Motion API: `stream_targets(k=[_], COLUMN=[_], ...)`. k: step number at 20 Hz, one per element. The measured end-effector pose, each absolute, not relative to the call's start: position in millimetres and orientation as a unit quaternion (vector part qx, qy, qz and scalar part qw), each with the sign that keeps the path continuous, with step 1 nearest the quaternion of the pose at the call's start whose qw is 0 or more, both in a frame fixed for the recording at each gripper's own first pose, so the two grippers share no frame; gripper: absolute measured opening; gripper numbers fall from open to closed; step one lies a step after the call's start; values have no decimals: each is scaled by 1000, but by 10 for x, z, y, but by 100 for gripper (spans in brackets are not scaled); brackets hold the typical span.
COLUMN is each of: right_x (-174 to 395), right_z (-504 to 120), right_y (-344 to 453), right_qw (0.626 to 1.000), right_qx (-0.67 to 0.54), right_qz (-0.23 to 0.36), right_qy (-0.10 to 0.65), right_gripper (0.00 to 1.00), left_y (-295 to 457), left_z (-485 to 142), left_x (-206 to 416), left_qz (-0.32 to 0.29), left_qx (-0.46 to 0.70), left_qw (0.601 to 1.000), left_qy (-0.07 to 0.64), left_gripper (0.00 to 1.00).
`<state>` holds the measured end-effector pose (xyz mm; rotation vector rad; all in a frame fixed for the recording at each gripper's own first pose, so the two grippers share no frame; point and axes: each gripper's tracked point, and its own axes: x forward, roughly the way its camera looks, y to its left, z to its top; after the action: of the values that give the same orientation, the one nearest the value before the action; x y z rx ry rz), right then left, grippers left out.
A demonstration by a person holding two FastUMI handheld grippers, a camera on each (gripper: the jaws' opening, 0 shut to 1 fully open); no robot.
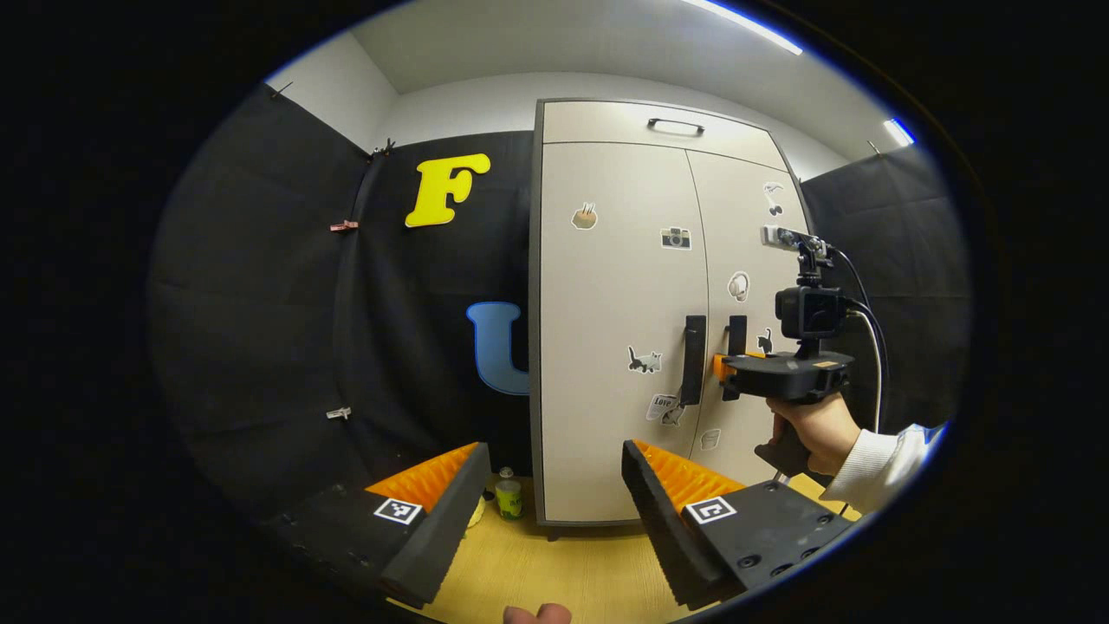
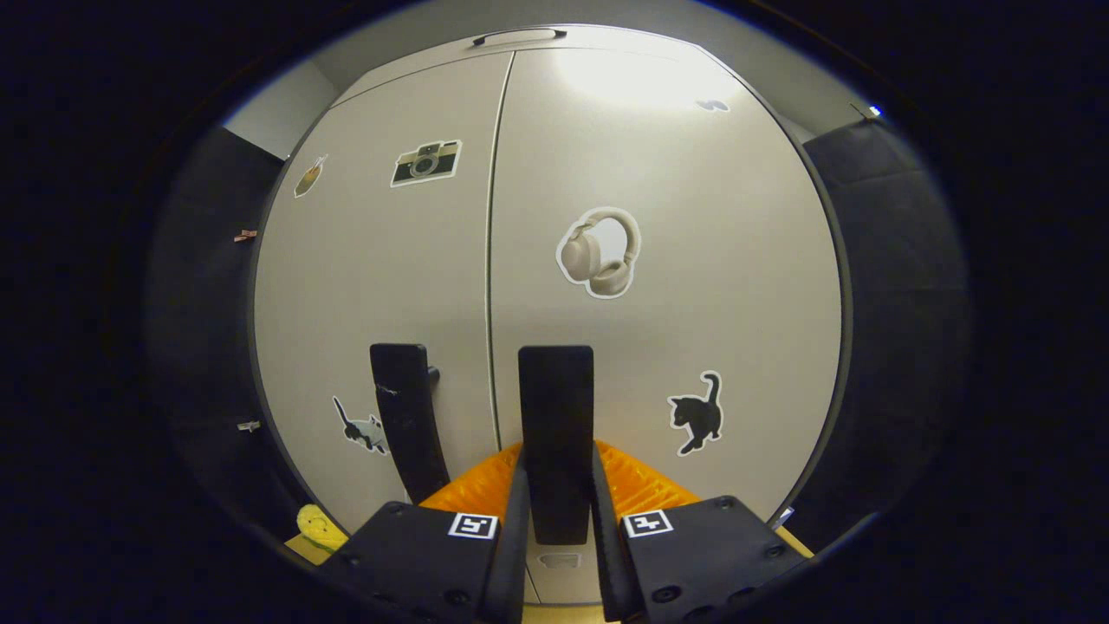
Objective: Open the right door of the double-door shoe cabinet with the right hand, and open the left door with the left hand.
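Right gripper (image 2: 559, 511) pinches the right door's black upright bar handle (image 2: 556, 433) on the beige double-door shoe cabinet (image 1: 624, 303); left gripper (image 1: 554, 511) hangs spread, well back. Stiff hinged panel, likely light; grip mid-handle.

You get even, bright light from ceiling strips (image 1: 745, 24) in the left gripper view, with the black cloth (image 1: 260, 303) staying dark. In the right gripper view a soft glare patch sits high on the right door (image 2: 658, 199). Both views stay sharp, though the fisheye bows the cabinet (image 1: 624, 329) edges toward the rim.
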<state>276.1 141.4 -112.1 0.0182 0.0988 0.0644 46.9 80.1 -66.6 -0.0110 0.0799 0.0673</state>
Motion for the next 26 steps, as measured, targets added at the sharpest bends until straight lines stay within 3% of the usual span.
stream_targets(k=[2, 7, 13, 14, 15, 26], right_x=[2767, 2720, 2513, 2462, 2413, 2170], right_z=[-1119, -1125, -1054, -1050, -1036, -954], right_y=[1419, 1410, 1310, 1271, 1227, 1013], right_qw=[998, 997, 994, 994, 993, 991], right_qx=[-1, 15, 44, 46, 49, 72], right_qz=[33, 44, 66, 70, 72, 87], right_qy=[45, 65, 73, 74, 74, 73], right_gripper=[38, 21, 20, 16, 20, 20], left_y=[811, 864, 845, 816, 770, 285], left_z=[-649, -635, -586, -581, -576, -538], left_x=[408, 208, 59, 39, -3, -290], left_qz=[37, 52, 67, 68, 68, 58], left_qx=[-4, 5, 6, 6, 4, 6], left_qw=[999, 998, 997, 997, 997, 997], left_qy=[38, 40, 41, 41, 41, 45], left_gripper=[94, 95, 95, 95, 95, 94])
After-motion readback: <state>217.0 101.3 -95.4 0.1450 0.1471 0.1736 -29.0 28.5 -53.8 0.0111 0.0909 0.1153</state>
